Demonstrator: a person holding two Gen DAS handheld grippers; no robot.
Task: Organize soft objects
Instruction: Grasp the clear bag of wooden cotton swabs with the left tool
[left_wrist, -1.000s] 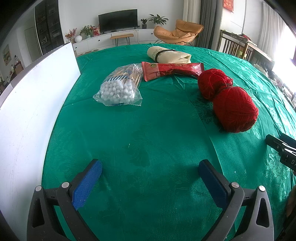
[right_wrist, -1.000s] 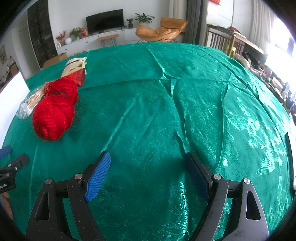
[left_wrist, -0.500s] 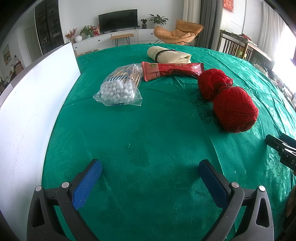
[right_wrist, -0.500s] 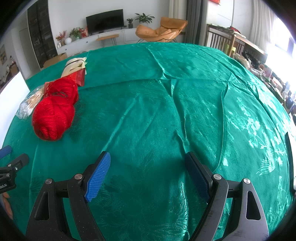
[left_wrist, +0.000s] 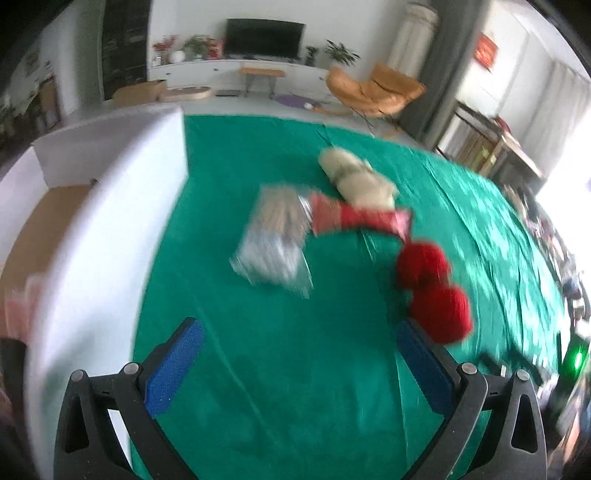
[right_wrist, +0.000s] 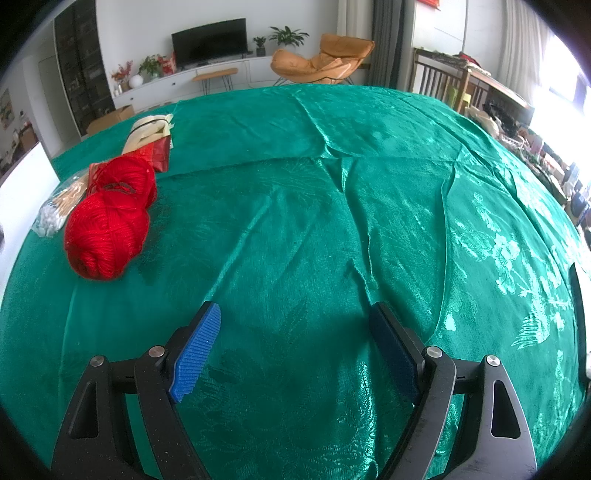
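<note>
Over the green satin tablecloth (left_wrist: 295, 369), the left wrist view has gone blurry: the left gripper (left_wrist: 299, 365), jaws wide and empty, has just lifted and swung, so the white box (left_wrist: 110, 221) left of the cloth now shows its open top. Clear cotton-swab bag (left_wrist: 271, 243) lies mid-cloth, red yarn balls (left_wrist: 436, 291) right of it.

From the right wrist view nothing moved: the right gripper (right_wrist: 295, 347) hovers open and empty above the cloth, the yarn far left. Sorting looks to be starting.

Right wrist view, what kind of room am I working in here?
Most likely a home living room: a flat TV on a low white cabinet, an orange lounge chair, and a table under a green cloth.
</note>
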